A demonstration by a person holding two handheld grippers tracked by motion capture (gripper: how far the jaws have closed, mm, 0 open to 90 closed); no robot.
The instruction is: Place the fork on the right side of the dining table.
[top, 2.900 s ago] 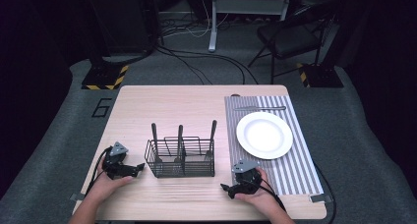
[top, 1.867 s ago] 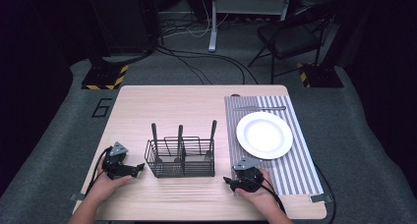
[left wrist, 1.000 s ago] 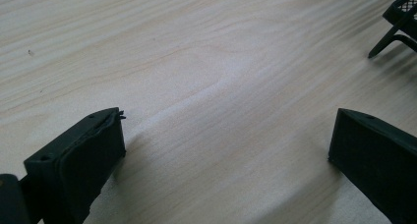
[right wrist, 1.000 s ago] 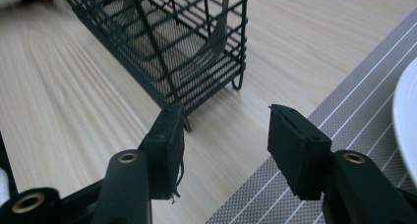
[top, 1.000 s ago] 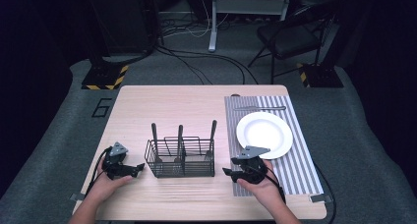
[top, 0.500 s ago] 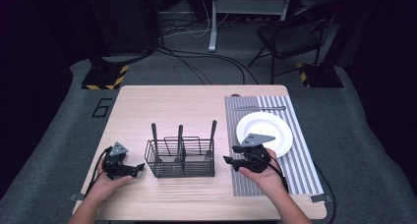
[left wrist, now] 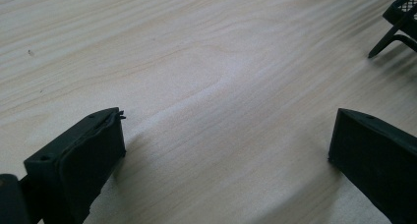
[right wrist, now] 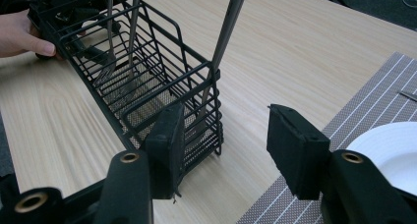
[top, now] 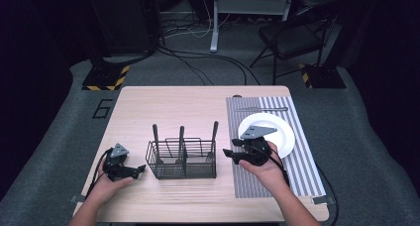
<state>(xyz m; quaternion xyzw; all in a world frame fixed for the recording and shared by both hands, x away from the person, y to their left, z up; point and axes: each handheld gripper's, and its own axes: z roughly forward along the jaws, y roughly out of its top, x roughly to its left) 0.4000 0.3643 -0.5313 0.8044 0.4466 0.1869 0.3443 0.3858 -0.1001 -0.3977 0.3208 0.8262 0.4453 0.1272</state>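
A black wire caddy (top: 182,159) stands mid-table with three utensils upright in it, handles up; the nearest handle (right wrist: 227,35) rises in its right compartment. My right gripper (top: 229,154) hovers just right of the caddy (right wrist: 142,81) over the mat's edge, pointing left at it, jaws open and empty (right wrist: 223,145). A white plate (top: 274,132) lies on the striped placemat (top: 297,171) behind that hand. My left gripper (top: 140,169) rests on the table left of the caddy, open and empty (left wrist: 221,150), with a caddy foot (left wrist: 388,37) at the far right.
A thin utensil (top: 261,108) lies across the far end of the placemat. Bare wooden tabletop (top: 183,107) stretches behind the caddy. Beyond the table are cables, a chair (top: 292,37) and a stand on the grey floor.
My right gripper has risen off the table and moved away from the front edge, up beside the caddy's right end. The left gripper has stayed put.
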